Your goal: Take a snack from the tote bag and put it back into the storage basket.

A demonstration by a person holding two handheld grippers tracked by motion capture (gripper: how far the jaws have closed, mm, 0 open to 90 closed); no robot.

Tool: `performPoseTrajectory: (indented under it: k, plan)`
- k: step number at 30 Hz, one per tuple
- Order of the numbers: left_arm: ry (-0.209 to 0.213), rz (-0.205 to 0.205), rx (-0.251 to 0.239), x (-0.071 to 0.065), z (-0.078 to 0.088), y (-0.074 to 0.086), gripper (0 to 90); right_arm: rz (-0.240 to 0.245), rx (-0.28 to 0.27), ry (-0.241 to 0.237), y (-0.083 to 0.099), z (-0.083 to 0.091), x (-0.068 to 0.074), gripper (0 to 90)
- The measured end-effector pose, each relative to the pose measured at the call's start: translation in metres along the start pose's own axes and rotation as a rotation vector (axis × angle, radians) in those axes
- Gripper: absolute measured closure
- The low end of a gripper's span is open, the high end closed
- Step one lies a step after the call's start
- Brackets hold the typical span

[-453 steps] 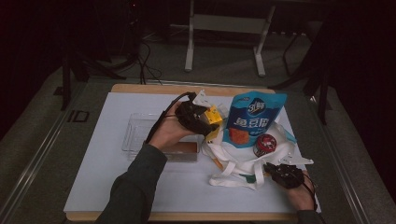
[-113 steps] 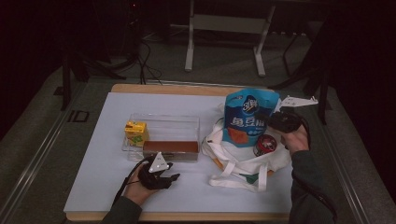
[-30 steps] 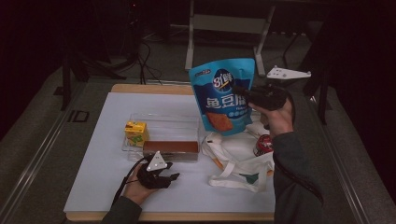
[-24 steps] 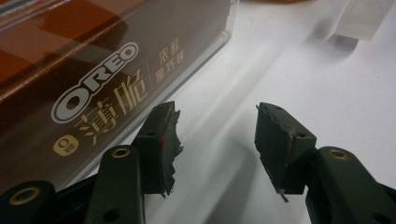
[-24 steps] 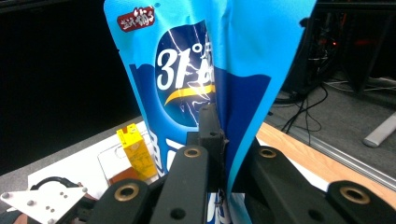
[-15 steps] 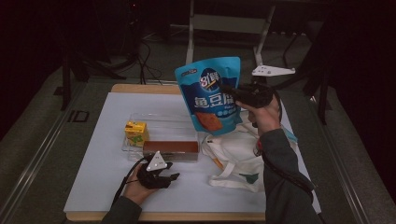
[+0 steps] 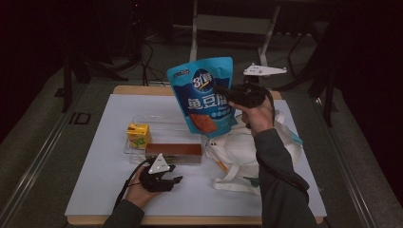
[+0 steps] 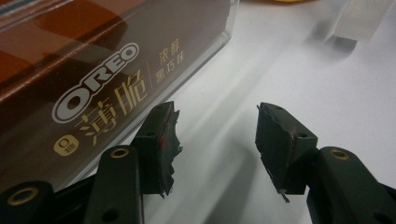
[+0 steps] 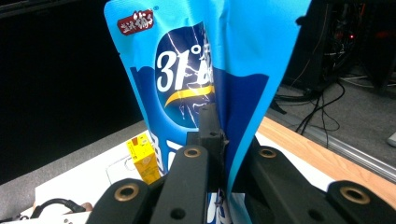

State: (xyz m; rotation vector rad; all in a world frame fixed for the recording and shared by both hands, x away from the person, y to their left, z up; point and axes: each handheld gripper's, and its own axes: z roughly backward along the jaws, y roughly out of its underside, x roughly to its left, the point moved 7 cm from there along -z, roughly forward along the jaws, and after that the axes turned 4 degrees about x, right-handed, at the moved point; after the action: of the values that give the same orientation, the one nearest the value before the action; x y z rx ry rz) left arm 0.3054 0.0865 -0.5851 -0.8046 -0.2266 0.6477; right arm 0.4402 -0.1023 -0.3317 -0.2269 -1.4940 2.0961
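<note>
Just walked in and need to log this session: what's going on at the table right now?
A person is unpacking a white tote bag with two hand-held grippers. The right gripper is shut on a blue snack pouch, held up in the air between the bag and a clear tray. In the tray lie a yellow juice carton and a brown Oreo box. The left gripper rests open and empty on the white mat beside the tray.

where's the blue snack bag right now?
In the high view the blue snack bag hangs in the air right of centre, pinched in the right gripper, above the white tote bag and the right end of the clear tray.
</note>
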Motion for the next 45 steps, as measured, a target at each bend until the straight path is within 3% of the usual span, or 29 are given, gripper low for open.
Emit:
performPoseTrajectory:
  k: [16,28,33,45]
  plan:
    - [0.000,0.008,-0.008,0.001,0.001,0.000,46.6,-0.019,-0.020,-0.017,-0.009,-0.024,0.012,88.6]
    - [0.002,0.021,-0.017,0.002,0.001,0.000,46.4,-0.033,0.001,-0.020,-0.013,-0.046,0.020,88.6]
    - [0.024,0.051,-0.044,0.005,0.004,0.000,46.5,-0.044,0.007,-0.021,-0.011,-0.056,0.023,88.6]
    - [0.024,0.047,-0.046,0.005,0.005,0.000,46.5,-0.073,0.023,-0.010,0.000,-0.080,0.020,88.5]
